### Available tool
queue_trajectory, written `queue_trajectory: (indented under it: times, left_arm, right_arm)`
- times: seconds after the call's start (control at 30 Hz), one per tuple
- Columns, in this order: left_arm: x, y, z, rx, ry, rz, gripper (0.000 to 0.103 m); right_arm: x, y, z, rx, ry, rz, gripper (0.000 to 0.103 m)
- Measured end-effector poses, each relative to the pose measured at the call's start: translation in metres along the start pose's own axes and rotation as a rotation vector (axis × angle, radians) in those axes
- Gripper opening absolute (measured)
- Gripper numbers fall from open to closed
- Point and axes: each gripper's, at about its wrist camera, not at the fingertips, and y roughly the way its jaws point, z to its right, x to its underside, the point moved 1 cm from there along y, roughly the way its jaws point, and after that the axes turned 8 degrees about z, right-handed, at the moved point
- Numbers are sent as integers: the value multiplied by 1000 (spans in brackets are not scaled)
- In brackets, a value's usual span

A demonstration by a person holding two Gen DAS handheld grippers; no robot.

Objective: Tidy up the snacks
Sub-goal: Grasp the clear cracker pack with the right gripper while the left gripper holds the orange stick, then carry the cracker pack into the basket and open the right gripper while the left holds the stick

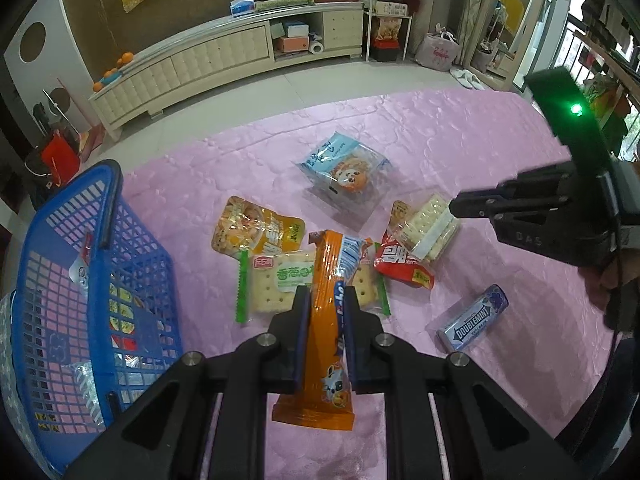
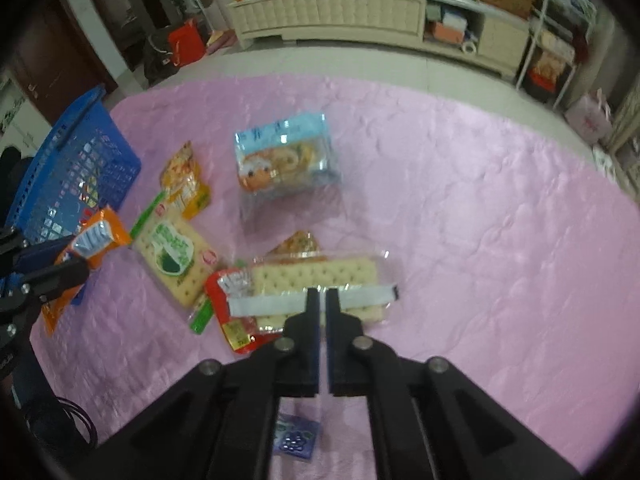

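Observation:
My left gripper [image 1: 327, 294] is shut on a long orange snack packet [image 1: 329, 312] and holds it above the pink cloth; the packet also shows in the right wrist view [image 2: 94, 240]. A blue basket [image 1: 86, 288] with several packets inside stands to its left. My right gripper [image 2: 323, 294] is shut and empty, just above a clear pack of white crackers [image 2: 316, 280]. It shows in the left wrist view [image 1: 460, 204] next to that pack [image 1: 430, 226]. A green cracker packet [image 1: 276, 284], a red packet [image 1: 400, 264], a yellow packet [image 1: 256, 226] and a light blue bun packet [image 1: 344, 166] lie on the cloth.
A Doublemint gum box [image 1: 472, 318] lies at the right on the pink cloth [image 1: 460, 132]. A cream cabinet [image 1: 208, 60] stands across the tiled floor behind the table.

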Motion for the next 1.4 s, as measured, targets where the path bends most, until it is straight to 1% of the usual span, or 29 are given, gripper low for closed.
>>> queue_trajectory:
  times: [0.03,0.07,0.1,0.13,0.2,0.33,0.43,0.53,0.63,0.7,0.77,0.83,0.9,0.93,1.03,1.1,1.17,1.27,1.33,1.4]
  left_arm:
    - [1,0,0,1,-5,1,14]
    - [1,1,-1,3,-11,4,14]
    - [3,1,-1,3,-15,6,14]
    - [4,2,-1,4,-18,7,14]
    - [6,4,-1,4,-23,8,14]
    - [10,7,1,5,-31,11,14]
    - [14,9,3,-3,-29,22,14]
    - [19,16,3,6,-48,14,14]
    - [22,23,2,12,-72,4,14]
    - [24,29,1,9,-77,-3,14]
    - [26,36,2,-6,-62,-11,14]
    - [28,40,1,-15,-56,-19,14]
    - [29,43,0,-9,-63,-23,14]
    - [30,45,-1,-7,-66,-27,14]
    - [29,45,-4,-9,-78,-24,14]
    - [28,44,-5,-9,-81,-19,14]
    - [27,42,-5,-10,-79,-15,14]
    - [26,35,-4,-12,-80,-4,14]
    - [25,29,-4,-11,-78,6,14]
    - [25,18,-2,-11,-69,24,14]
  right_arm:
    - [-3,-4,-3,12,-58,7,39]
    - [-4,-6,-5,29,-106,14,69]
    - [-5,-9,-10,52,-165,29,86]
    - [-5,-12,-15,70,-223,53,89]
    - [-6,-14,-22,78,-306,69,89]
    - [-4,-10,-33,32,-416,32,89]
    - [4,-4,-44,22,-538,12,90]
    - [7,5,-49,-10,-612,-9,90]
    - [6,14,-51,-37,-659,-25,90]
    - [4,20,-50,-41,-666,-37,90]
    - [2,31,-49,-84,-665,-85,90]
    - [4,40,-49,-104,-700,-121,90]
    - [6,50,-49,-97,-756,-144,90]
    - [7,54,-47,-107,-767,-156,90]
    - [5,63,-40,-139,-733,-184,88]
    - [3,61,-36,-158,-712,-159,71]
    - [4,58,-34,-158,-696,-148,67]
    - [9,52,-33,-154,-707,-168,64]
    - [11,46,-37,-126,-719,-169,64]
    - [12,34,-41,-109,-709,-149,64]
